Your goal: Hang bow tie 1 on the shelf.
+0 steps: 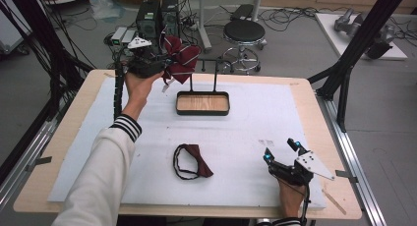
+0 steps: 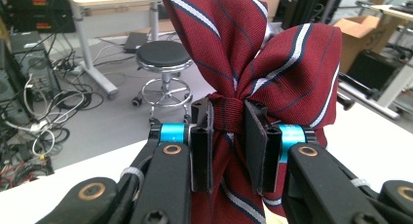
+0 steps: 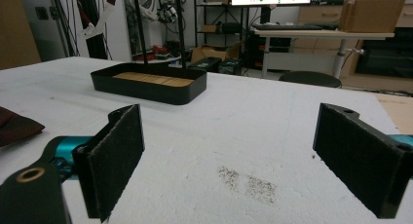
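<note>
A dark red striped bow tie point(image 1: 180, 58) is held up above the table's far left part, beside the black rack of the tray. My left gripper point(image 1: 160, 64) is shut on its knot point(image 2: 229, 114), with the bow's wings spreading above the pads point(image 2: 202, 146). A second dark red bow tie point(image 1: 198, 159) with a black strap loop lies flat on the white mat near the front middle. My right gripper point(image 1: 282, 152) rests at the front right, open, nothing between its pads point(image 3: 114, 158). The edge of the lying bow tie point(image 3: 17, 124) shows at the left.
A black tray with a wooden bottom point(image 1: 202, 103) and an upright black rack point(image 1: 204, 71) stands at the table's back middle; the same tray point(image 3: 148, 83) shows in the right gripper view. A stool point(image 1: 244, 34) and computer towers point(image 1: 157, 17) stand beyond the table. A dark smudge point(image 3: 246, 182) marks the mat.
</note>
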The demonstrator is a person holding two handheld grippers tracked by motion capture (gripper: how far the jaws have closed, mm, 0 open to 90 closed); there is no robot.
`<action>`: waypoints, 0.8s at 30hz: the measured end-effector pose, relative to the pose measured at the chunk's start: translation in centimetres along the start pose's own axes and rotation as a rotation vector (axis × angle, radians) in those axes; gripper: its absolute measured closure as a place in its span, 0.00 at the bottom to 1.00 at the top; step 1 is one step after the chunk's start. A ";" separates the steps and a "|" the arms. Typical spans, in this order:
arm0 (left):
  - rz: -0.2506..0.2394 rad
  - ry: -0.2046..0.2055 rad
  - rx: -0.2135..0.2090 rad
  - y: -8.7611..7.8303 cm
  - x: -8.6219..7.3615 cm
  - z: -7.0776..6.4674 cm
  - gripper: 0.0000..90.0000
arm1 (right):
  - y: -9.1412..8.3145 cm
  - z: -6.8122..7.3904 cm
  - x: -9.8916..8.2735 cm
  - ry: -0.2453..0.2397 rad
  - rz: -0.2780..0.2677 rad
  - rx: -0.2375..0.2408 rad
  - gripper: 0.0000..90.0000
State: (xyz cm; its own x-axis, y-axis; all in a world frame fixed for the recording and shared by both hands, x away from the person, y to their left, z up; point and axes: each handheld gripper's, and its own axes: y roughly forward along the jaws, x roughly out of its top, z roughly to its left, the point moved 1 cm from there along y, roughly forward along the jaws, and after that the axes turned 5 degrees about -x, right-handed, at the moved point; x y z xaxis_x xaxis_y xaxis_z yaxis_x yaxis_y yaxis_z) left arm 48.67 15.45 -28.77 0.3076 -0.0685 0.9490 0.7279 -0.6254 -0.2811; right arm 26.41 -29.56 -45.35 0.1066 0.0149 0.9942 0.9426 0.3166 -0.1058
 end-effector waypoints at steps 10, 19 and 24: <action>0.016 -0.034 0.076 -0.1 -0.8 1.4 0.82 | 0.0 0.0 0.0 -0.001 0.000 -0.001 0.12; 0.039 -0.029 0.112 -0.1 -1.1 1.7 0.82 | 0.0 0.0 0.0 -0.003 0.001 0.000 0.12; 0.028 -0.047 0.108 -0.4 -2.0 2.0 0.82 | 0.0 0.0 0.0 -0.006 0.002 0.001 0.12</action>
State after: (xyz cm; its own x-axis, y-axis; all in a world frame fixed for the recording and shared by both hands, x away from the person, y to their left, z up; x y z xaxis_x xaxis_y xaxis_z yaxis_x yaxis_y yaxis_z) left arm 48.98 17.39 -30.81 0.3554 -0.0467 0.9335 0.7798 -0.5358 -0.3237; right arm 26.42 -29.58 -45.35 0.1060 0.0214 0.9941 0.9423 0.3171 -0.1073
